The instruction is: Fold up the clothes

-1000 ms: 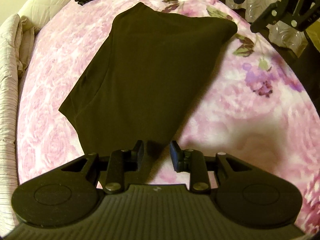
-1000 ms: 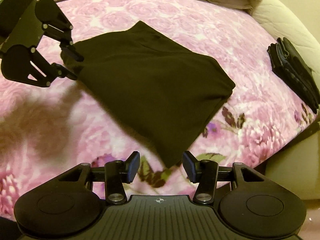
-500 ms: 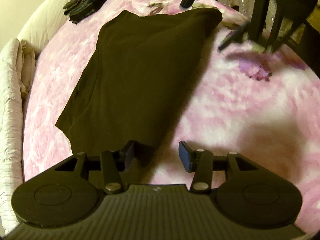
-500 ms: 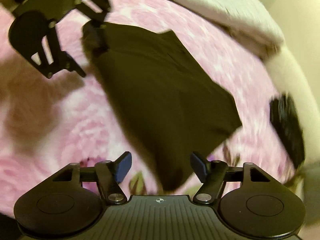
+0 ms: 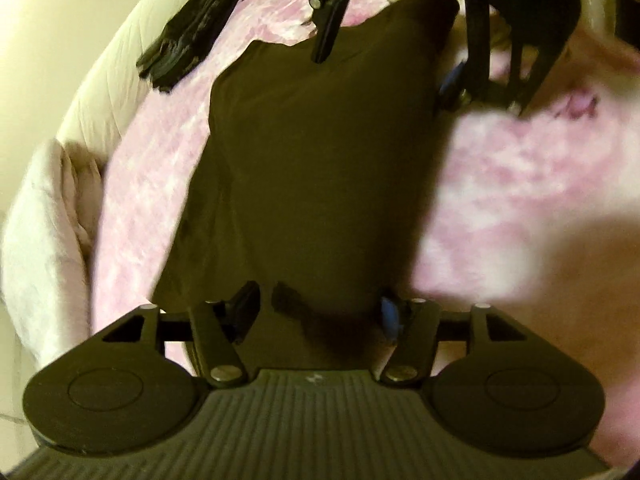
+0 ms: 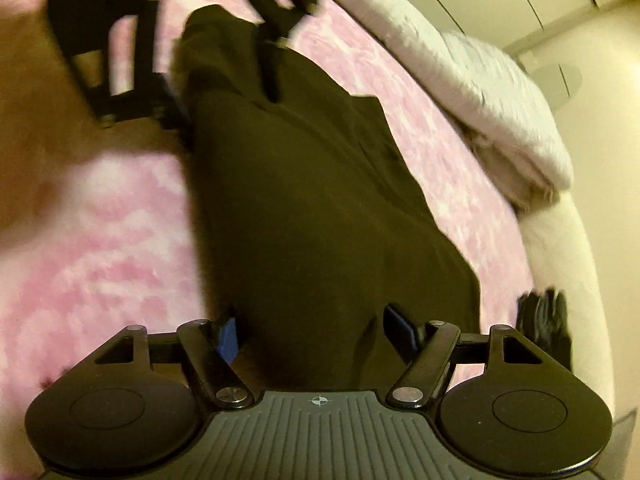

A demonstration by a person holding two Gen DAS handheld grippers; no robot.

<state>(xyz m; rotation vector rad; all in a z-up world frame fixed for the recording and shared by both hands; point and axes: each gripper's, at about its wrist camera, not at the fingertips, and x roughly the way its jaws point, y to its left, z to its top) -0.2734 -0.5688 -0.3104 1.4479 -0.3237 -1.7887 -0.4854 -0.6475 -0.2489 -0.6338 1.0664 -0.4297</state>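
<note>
Between both pairs of spread, empty jaws lies the garment, soft and limp, best gripped at opposite corners.

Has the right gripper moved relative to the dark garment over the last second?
Yes. In the left wrist view the right gripper has come in from off the bed's edge to the dark garment, its open fingers now straddling the far corner on the pink floral bedspread.

both grippers' jaws wider, astride garment
</note>
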